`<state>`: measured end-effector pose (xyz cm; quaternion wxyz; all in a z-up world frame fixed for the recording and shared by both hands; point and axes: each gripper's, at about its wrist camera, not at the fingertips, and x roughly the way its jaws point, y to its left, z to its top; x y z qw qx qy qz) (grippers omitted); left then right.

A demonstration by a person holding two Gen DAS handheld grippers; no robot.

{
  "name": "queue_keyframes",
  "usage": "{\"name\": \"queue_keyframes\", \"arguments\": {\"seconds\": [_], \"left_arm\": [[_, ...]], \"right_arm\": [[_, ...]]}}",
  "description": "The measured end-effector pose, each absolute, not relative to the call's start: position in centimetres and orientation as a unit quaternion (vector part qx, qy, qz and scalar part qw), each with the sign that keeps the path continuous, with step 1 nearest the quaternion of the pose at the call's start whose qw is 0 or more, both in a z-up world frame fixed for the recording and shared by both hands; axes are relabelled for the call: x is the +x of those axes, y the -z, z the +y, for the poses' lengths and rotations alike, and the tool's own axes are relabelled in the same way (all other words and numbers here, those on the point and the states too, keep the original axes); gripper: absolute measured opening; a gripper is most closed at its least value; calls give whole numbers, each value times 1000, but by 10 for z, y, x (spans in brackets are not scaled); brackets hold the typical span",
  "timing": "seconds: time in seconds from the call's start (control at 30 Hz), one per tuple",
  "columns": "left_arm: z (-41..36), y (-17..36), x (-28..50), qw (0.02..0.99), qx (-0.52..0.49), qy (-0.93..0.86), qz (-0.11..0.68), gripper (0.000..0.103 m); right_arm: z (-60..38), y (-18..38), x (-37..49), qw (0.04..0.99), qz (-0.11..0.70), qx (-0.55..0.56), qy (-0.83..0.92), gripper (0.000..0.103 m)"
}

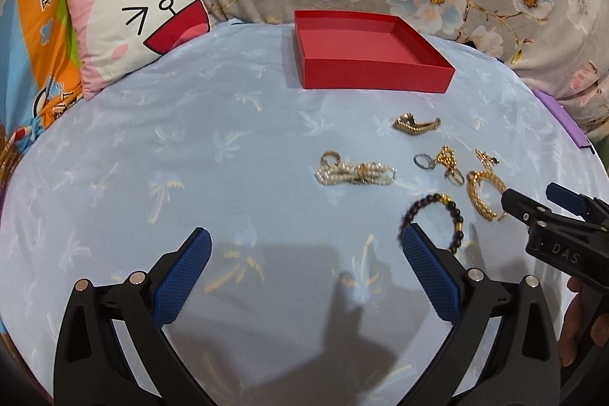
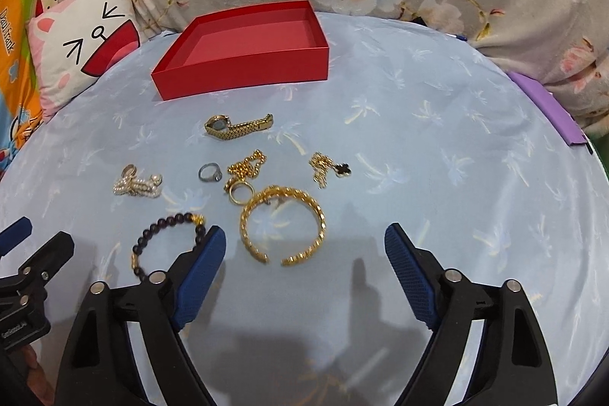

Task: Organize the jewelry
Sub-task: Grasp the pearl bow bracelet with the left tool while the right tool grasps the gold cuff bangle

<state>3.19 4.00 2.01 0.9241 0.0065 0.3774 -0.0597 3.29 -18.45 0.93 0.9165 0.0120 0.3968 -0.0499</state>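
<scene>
Both grippers, left gripper [image 1: 304, 276] and right gripper [image 2: 304, 253], gape wide and empty; the gold bangle [image 2: 283, 225] lies before the right, calling for descent, then transfer to the empty red box [image 2: 243, 69].

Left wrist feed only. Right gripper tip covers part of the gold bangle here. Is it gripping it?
Observer: No. In the right wrist view the right gripper is open. The gold bangle lies loose on the sheet, and no pad touches it.
Operator: Closed ring or cuff?
Observer: Cuff. Its gap is on the near side, facing the gripper.
Operator: Small gold thing beyond it, can't make it out.
Observer: A thin gold chain with a black clover pendant.
</scene>
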Motion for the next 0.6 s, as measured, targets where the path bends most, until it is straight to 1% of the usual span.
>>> {"name": "queue_keyframes", "arguments": {"seconds": [0.13,0.2,0.37,0.53,0.57,0.6], "left_arm": [[36,-18,43,921,11,63,385,98],[34,-16,47,920,13,68,386,98],[30,-13,59,917,13,79,391,98],[28,-6,66,914,14,80,397,98],[28,-5,66,914,15,81,398,98],[27,-4,67,914,16,82,398,98]], "right_arm": [[-186,-2,46,910,411,14,48,75],[-189,3,50,906,421,21,45,72],[-188,11,55,900,434,36,24,71],[-182,17,61,896,443,21,26,70],[-182,18,62,896,443,19,27,67],[-182,18,61,897,441,15,29,62]]}}
